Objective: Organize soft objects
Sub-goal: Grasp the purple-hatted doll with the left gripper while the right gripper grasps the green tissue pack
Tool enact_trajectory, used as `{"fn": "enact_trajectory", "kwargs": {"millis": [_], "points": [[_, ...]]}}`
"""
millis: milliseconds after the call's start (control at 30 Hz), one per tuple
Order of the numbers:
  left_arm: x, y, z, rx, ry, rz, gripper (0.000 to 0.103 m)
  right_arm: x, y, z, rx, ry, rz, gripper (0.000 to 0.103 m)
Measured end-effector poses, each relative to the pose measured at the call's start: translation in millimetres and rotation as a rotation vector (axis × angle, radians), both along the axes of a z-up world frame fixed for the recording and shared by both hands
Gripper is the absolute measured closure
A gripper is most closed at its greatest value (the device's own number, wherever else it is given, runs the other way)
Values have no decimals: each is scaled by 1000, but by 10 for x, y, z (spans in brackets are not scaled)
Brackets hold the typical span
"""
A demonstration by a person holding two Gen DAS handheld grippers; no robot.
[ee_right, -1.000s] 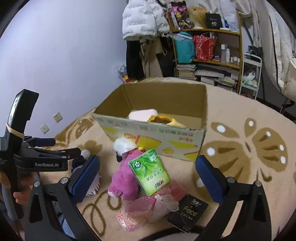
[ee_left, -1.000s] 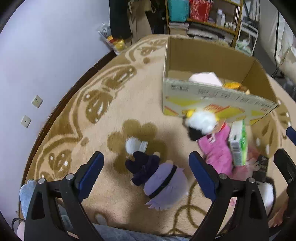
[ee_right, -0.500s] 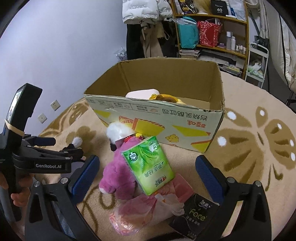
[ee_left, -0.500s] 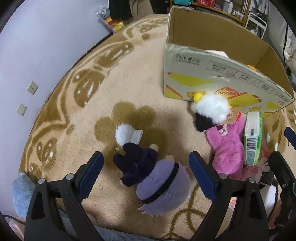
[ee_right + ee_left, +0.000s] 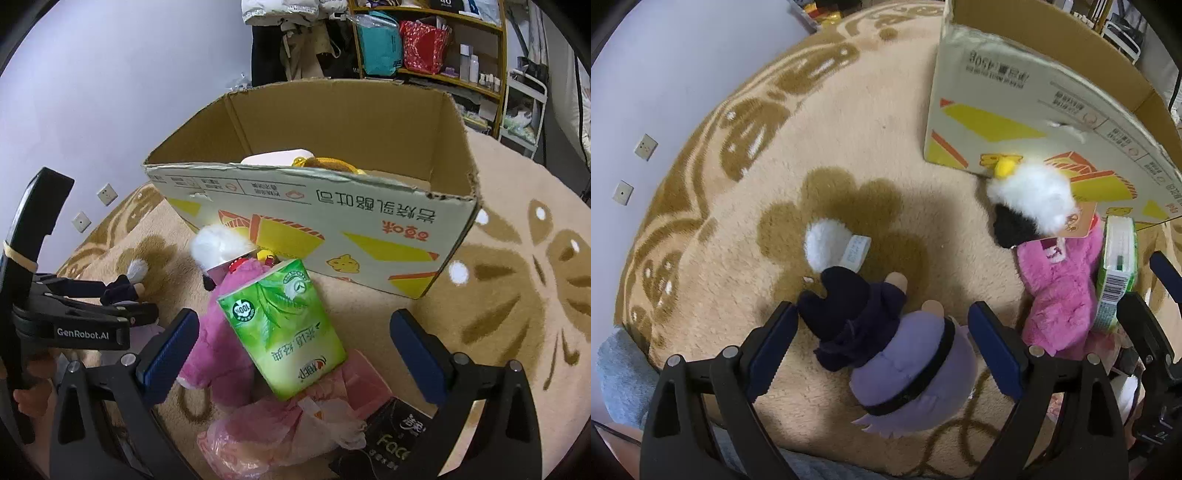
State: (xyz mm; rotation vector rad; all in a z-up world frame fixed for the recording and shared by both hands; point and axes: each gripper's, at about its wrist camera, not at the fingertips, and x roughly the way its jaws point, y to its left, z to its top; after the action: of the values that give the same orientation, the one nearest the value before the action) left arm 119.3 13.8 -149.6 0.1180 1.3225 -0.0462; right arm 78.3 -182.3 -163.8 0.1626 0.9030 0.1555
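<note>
A purple-headed plush doll in dark navy clothes lies on the carpet, with its white tail farther out. My left gripper stands open just above it, one pad on each side, neither pressing. In the right wrist view my right gripper is open over a green tissue pack that leans on a pink plush. A white-and-black plush rests against the cardboard box. The left gripper also shows at that view's left edge.
Inside the box lie a white soft item and a yellow plush. A pink plastic bag and a black tissue pack lie nearest me. A wall and cluttered shelves stand behind the box.
Both grippers have sunk toward the carpet and tilted down. The doll now sits between the left pads, and the tissue pack looms larger between the right ones. Both stay open.
</note>
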Motion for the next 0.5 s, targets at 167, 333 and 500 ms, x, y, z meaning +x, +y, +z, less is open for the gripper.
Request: {"fn": "enact_trajectory", "kwargs": {"millis": [167,333,500], "points": [[48,-18,-80,15,21,5,11,65,12,-69,16,7,8,0],[45,-35,-136,6,42,4,12,138,-6,-150,42,38,16,15],[83,-52,-213,6,63,10,14,204,-2,-213,77,51,21,16]]}}
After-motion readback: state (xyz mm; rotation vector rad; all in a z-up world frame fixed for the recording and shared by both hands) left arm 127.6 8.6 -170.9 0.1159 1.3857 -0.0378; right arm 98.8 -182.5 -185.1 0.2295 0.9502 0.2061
